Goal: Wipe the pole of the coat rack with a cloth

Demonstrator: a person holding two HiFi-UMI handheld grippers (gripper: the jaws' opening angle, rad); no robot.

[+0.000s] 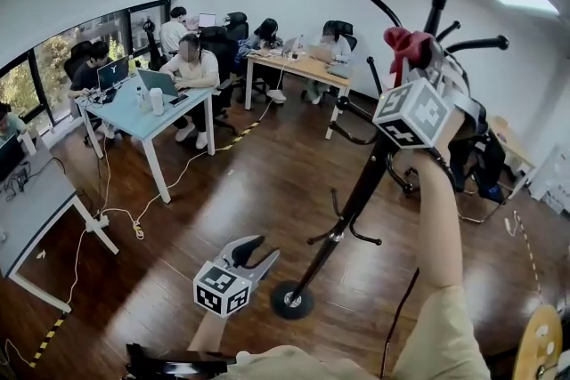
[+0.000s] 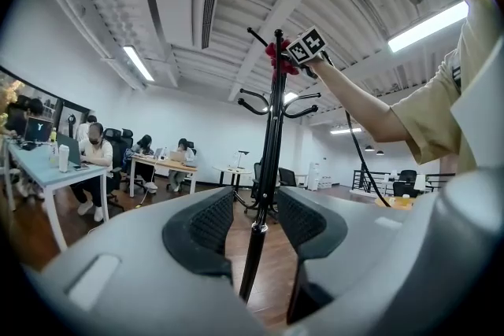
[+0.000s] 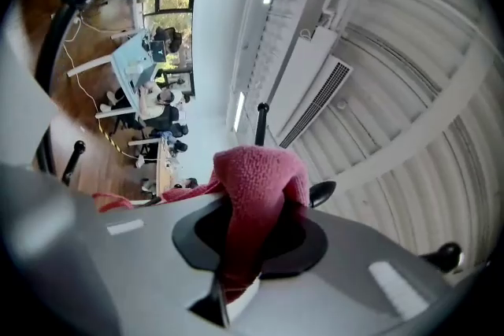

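Your right tongs (image 3: 252,230) clamp the cloth (image 3: 261,169) near the top of the pole (image 1: 358,190). Your left tongs (image 2: 255,223) hang open. Next, likely a downward wipe.

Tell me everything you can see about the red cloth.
The cloth is dark pinkish red with a nubbly, towel-like weave. It is bunched up and clamped between the jaws of the right gripper. A rounded fold bulges above the jaws and a thin tail trails off to one side. It is held high, near the top of the coat rack's pole. Whether it actually presses on the pole is unclear. Nothing else touches it.
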